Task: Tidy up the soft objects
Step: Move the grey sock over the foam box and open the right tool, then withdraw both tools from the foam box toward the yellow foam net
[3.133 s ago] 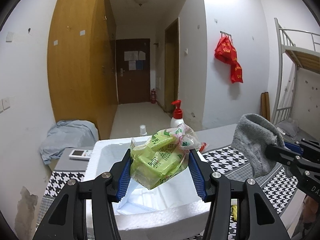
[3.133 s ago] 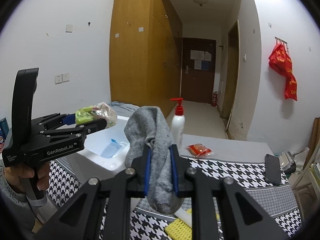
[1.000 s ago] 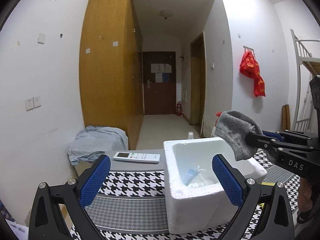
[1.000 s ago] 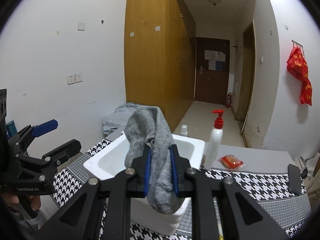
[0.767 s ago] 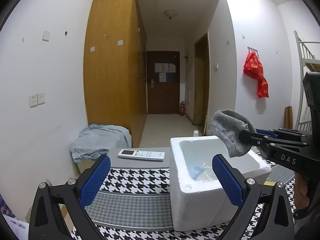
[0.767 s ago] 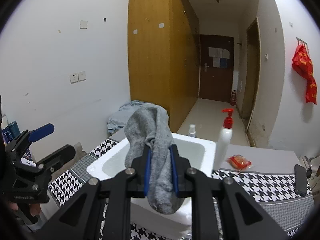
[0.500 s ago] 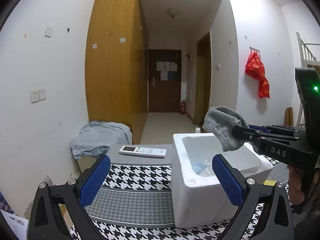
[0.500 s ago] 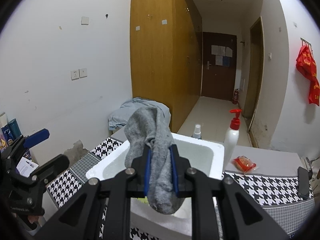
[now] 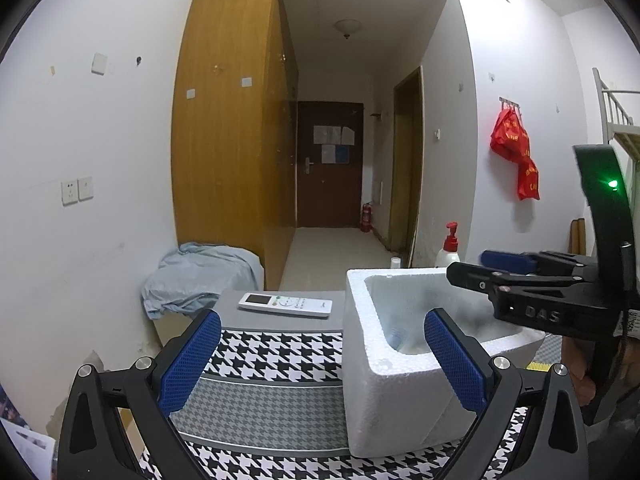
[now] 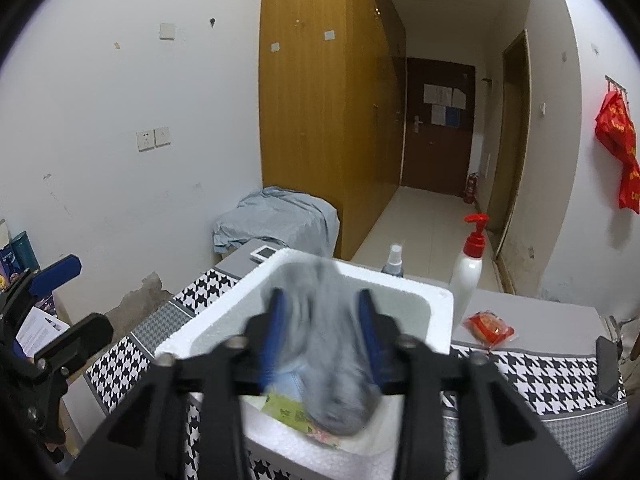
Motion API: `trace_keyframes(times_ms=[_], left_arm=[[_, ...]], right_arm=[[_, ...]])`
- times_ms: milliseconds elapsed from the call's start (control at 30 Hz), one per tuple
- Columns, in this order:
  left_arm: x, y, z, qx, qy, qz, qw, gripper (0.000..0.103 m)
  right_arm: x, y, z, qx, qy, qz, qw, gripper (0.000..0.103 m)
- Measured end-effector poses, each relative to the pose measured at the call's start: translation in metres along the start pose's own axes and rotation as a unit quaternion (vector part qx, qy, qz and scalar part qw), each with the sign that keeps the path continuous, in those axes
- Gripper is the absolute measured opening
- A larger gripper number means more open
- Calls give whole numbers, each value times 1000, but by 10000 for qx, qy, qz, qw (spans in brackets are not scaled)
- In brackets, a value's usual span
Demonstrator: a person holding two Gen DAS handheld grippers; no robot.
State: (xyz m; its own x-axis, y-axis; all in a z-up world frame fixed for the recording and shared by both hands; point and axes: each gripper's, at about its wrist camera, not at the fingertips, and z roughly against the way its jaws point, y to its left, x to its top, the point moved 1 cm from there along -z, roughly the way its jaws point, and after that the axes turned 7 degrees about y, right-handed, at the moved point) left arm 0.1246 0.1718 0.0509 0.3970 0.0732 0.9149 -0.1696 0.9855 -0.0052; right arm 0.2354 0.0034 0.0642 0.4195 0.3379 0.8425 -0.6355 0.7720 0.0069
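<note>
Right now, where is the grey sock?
In the right wrist view, the grey sock is a blur between the just-opened right tongs, dropping into the white foam box over a green packet.

Sock: a grey knitted sock (image 10: 332, 360), blurred, hung lengthwise between the parted blue pads over the open box; whether the pads touched it could not be told.
Box: a white foam box (image 9: 384, 396), open-topped and upright, stood on the houndstooth cloth, right of the remote control.
Packet: a green-yellow plastic packet (image 10: 288, 410) lay inside the box at its near side, partly hidden under the sock.
Blue item: something pale blue (image 10: 290, 380) lay in the box beside the packet; its kind was unclear.
</note>
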Motion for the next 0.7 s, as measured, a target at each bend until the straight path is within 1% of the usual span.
trace_keyframes(times_ms=[33,67,100,167,200,433,500,700], left_arm=[[0,0,0,6,5,-9,10000,102],[0,0,-1,13,11,-5,10000,102],[0,1,-1,16,13,14,10000,102],[0,2,-1,4,15,49,10000,102],[0,3,-1,-1,12,68,10000,102],[2,-1,2,-83,26,57,9999,102],[2,-3,4,-107,1,46,9999,102],[3,-13,10,-161,-26,-46,9999,102]], right_arm=[[0,1,3,-7,-61,2,10000,69],[0,2,6,-4,-127,21,9999,82],[0,3,10,-22,-219,48,9997,90],[-1,6,14,-38,-320,111,9994,97],[-1,7,16,-19,-332,149,9993,99],[-2,4,22,-2,-352,117,9993,99],[-1,4,26,-7,-395,112,9992,102],[-3,4,40,-81,-514,155,9985,103]])
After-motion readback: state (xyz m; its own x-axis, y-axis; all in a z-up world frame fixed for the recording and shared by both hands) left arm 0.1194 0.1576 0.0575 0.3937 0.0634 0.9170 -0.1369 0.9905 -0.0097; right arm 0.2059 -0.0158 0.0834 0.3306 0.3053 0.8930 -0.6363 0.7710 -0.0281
